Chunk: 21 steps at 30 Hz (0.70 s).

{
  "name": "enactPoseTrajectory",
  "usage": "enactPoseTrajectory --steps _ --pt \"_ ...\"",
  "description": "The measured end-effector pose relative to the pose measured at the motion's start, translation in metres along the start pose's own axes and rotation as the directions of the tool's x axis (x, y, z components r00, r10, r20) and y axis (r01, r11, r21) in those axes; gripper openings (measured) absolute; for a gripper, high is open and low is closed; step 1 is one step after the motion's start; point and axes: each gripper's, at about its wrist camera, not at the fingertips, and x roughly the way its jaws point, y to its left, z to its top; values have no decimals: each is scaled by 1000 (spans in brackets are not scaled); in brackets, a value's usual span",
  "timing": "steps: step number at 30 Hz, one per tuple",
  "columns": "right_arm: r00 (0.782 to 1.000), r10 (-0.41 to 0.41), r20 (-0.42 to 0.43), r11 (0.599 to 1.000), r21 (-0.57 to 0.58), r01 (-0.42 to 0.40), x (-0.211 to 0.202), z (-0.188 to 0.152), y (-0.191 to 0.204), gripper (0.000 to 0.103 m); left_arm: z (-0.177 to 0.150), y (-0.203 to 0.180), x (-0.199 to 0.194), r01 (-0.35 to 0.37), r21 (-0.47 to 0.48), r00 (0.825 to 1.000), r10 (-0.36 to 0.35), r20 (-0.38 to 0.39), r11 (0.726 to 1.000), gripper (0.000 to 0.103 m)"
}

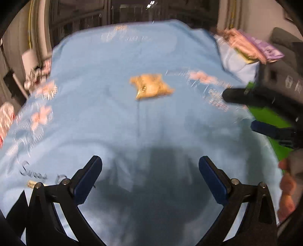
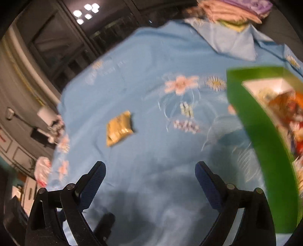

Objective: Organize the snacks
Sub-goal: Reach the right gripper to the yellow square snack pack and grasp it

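A golden snack packet (image 1: 151,86) lies alone on the blue flowered sheet (image 1: 106,113), ahead of my left gripper (image 1: 150,166), which is open and empty above the sheet. The packet also shows in the right wrist view (image 2: 119,127), ahead and to the left of my right gripper (image 2: 150,170), also open and empty. A green box (image 2: 261,143) at the right holds several colourful snack packets (image 2: 286,113). The right gripper's body (image 1: 265,98) shows at the right of the left wrist view, over the green box (image 1: 269,117).
Folded pink and purple cloths (image 2: 236,9) lie on a blue pillow (image 2: 233,39) at the far right. Red-and-white bags (image 1: 5,121) and small items (image 1: 36,75) sit beside the sheet's left edge. Dark furniture (image 1: 113,15) stands beyond.
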Motion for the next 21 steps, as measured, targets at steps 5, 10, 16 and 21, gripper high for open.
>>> enactPoseTrajectory --steps 5,10,16,21 --pt "990 131 -46 980 154 -122 26 -8 2 96 -8 12 10 38 -28 997 -40 -66 999 102" --pt "992 121 -45 974 196 -110 42 -11 11 96 -11 7 15 12 0 997 -12 -83 1000 102" --pt "985 165 -46 966 210 -152 50 0 15 96 -10 13 18 -1 -45 996 -3 -89 999 102" --pt "982 185 -25 956 238 -173 54 12 14 96 -12 15 14 20 -45 996 -24 -85 999 102"
